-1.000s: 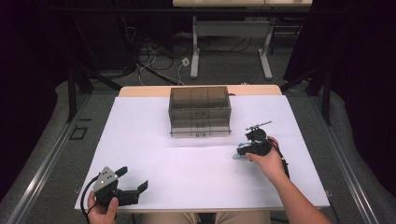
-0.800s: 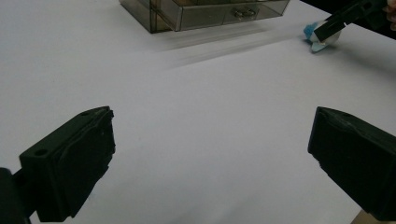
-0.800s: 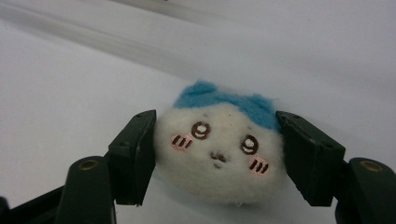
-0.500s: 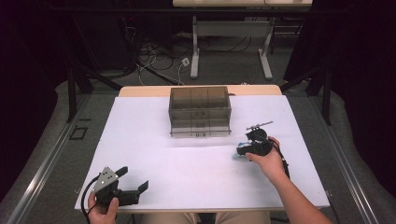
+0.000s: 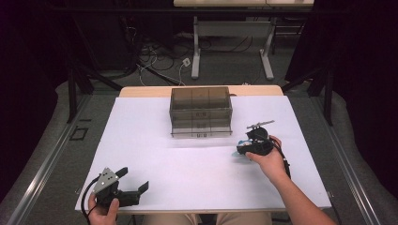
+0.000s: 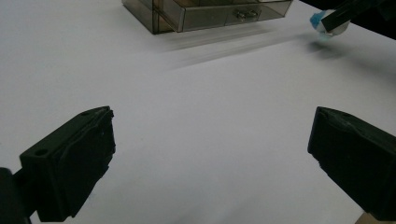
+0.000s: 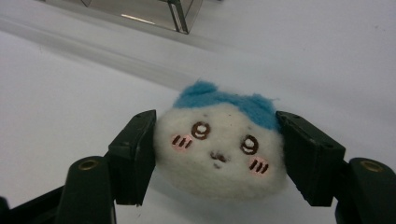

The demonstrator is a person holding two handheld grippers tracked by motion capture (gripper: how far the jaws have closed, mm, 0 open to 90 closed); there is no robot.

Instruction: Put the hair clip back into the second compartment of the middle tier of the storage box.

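The white table (image 5: 187, 159) carries one smoky plastic drawer box (image 5: 201, 111), one blue-and-white plush toy (image 7: 219, 149), and two grippers: left gripper (image 5: 129, 180), right gripper (image 7: 215, 154).

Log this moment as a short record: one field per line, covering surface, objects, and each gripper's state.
surface: white table
drawer box: smoky clear drawer organizer at the far middle of the table, drawers shut
toy: white plush face with a blue top, resting on the table to the right of the box, nearer the person
right gripper: jaws against both sides of the plush toy
left gripper: open, jaws wide apart, nothing between them, at the near left corner of the table
hands: one hand holds each gripper
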